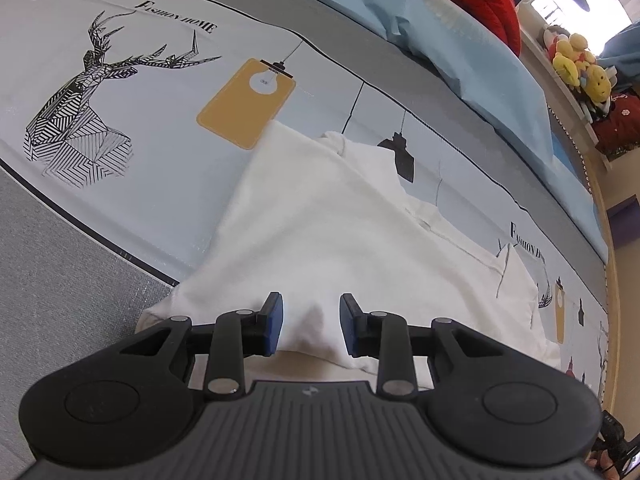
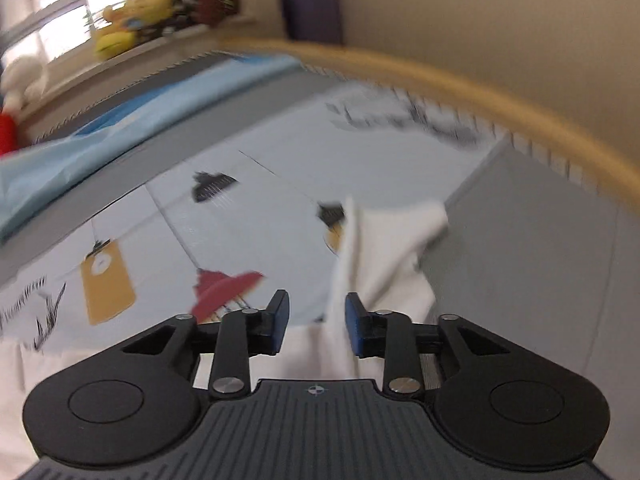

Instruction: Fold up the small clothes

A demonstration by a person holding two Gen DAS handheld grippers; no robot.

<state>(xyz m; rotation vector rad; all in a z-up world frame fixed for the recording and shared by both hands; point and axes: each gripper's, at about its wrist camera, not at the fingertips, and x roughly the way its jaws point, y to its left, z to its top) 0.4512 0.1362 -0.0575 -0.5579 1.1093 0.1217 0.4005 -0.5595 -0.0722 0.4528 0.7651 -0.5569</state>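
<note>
A small white garment (image 1: 320, 232) lies spread on the printed bed sheet (image 1: 160, 140). My left gripper (image 1: 311, 322) is open just above the garment's near edge, with white cloth showing between its blue pads (image 1: 275, 320). In the right wrist view, my right gripper (image 2: 317, 324) is open over another part of the white garment (image 2: 384, 256). A raised fold of the cloth stands up beside its right pad (image 2: 355, 326); the jaws are apart and do not grip it. The right wrist view is motion-blurred.
A light blue quilt (image 1: 460, 48) lies along the far side of the bed. Plush toys (image 1: 580, 68) sit on a ledge beyond it. A grey mattress area (image 2: 540, 260) and a wooden bed rim (image 2: 520, 100) lie to the right.
</note>
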